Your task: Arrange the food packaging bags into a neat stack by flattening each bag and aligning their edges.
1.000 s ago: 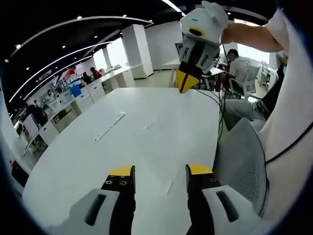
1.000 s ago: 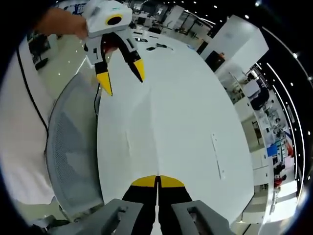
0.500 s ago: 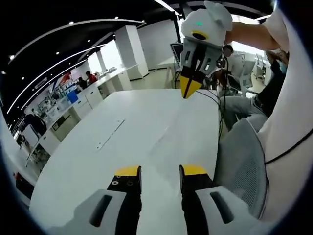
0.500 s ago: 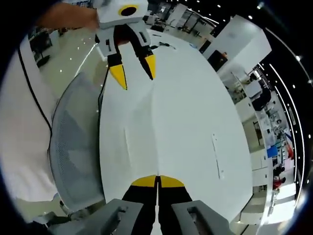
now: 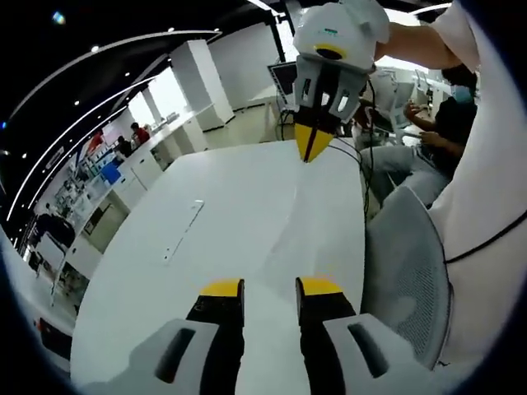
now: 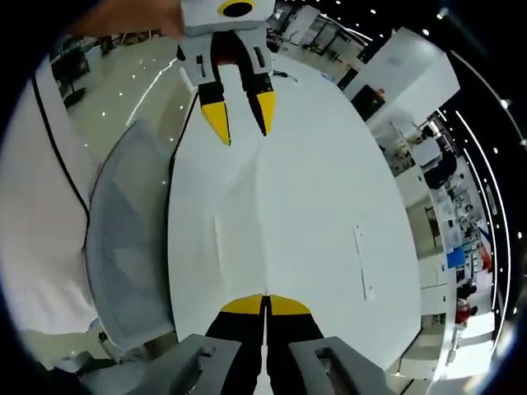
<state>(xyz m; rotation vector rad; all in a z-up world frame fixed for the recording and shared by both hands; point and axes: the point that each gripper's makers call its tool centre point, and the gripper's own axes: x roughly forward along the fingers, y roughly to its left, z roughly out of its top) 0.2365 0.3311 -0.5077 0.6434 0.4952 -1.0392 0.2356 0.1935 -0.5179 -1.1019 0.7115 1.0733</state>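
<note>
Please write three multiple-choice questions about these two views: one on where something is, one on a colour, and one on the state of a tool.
1. Where is the grey mesh chair?
A. at the table's edge
B. on top of the table
C. far across the room

2. What colour are the tool tips?
A. red
B. yellow
C. green

3. How do the jaws of the right tool stand?
A. wide apart
B. holding a bag
C. closed together, empty

Answers:
1. A: the chair sits against the rim of the white table.
2. B: both tools end in yellow tips.
3. C: its tips meet, while the left tool shows a gap.
</note>
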